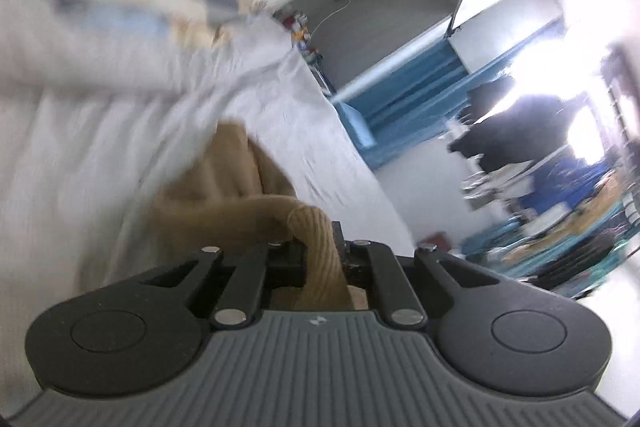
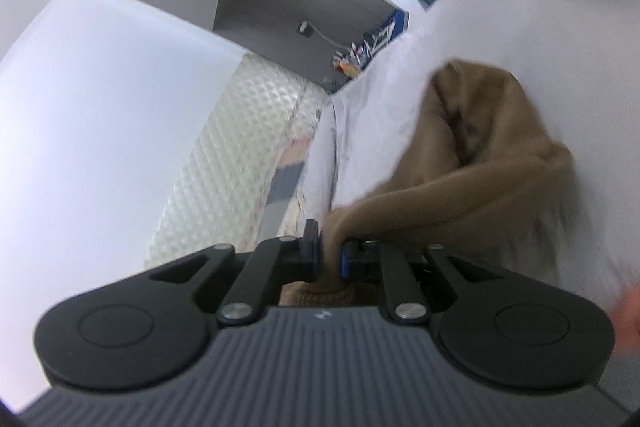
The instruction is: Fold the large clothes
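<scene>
Left wrist view: we see our left gripper [image 1: 320,247] clamped on the tan sweater's [image 1: 224,183] ribbed edge above the white sheet [image 1: 312,123]; only the right view shows our right gripper [image 2: 329,255] pinching another fold

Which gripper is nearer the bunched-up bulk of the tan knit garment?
Right, judging loosely across separate views. The right gripper pinches fabric close to the tan knit garment; the left gripper clamps its ribbed edge, with the bulk looking farther off.

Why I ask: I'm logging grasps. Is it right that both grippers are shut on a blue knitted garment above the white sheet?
Not quite: the garment is tan, not blue, as the right wrist view shows. Both the left gripper and right gripper are shut on it above the white sheet.
</scene>
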A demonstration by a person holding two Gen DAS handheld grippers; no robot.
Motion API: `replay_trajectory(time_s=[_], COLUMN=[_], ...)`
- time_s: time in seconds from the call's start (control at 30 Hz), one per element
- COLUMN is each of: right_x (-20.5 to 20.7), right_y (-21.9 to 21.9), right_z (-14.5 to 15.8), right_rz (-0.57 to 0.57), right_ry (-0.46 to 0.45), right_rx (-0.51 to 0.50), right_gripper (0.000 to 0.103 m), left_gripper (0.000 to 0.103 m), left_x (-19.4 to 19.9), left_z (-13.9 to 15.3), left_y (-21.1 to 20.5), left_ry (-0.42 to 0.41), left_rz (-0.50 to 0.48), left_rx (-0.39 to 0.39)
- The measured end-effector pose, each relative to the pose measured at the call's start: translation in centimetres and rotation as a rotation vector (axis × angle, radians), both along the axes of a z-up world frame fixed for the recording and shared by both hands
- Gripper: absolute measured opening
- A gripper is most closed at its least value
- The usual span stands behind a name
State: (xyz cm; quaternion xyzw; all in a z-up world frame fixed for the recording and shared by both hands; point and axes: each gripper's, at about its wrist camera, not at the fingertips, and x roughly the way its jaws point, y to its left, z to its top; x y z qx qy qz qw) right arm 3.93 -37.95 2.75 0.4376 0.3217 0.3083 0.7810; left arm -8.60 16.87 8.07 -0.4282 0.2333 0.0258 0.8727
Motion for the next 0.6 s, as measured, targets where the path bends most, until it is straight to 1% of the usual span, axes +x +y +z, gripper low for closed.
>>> replay_trajectory(time_s=[0.03,0.1,0.13,0.2,0.3,0.4,0.53,0.6], right_x=[1.8,5.2,7.1,10.6,15.3,19.2,23.8,25.6], right_y=[0.5,1.9,2.4,3.2,4.1,5.2,6.7,7.3], right_z=[0.6,1.4,1.4,0.9,-0.3,-1.7,-4.6,-6.1], right_rz=[-0.014,-0.065,-0.085,-0.135,-0.197,-0.236,-0.247,-0.258], right_ry=[-0.001,-0.002,0.000,0.033,0.096,0.145,0.220,0.235], right_rx=[-0.006,-0.019,-0.018,-0.002,-0.012,-0.043,-0.078,-0.099], right_gripper=[0.013,0.013,0.013,0.013,0.013,0.013,0.013,0.013], left_gripper=[0.010,0.011,0.011,0.011,0.011,0.012,0.012,0.012], left_x=[2.0,6.4,8.5,12.8,18.8,24.6,31.4,34.1], left_z=[0.6,1.8,2.0,2.2,1.3,-0.9,-5.7,-8.2], left_y=[0.0,-0.3,-0.3,-0.1,0.1,0.0,0.1,0.1], left_ry=[0.004,0.006,0.010,0.039,0.082,0.140,0.212,0.248], left_rz=[0.008,0.022,0.027,0.041,0.056,0.064,0.055,0.050], left_rx=[0.013,0.083,0.096,0.122,0.166,0.201,0.238,0.265])
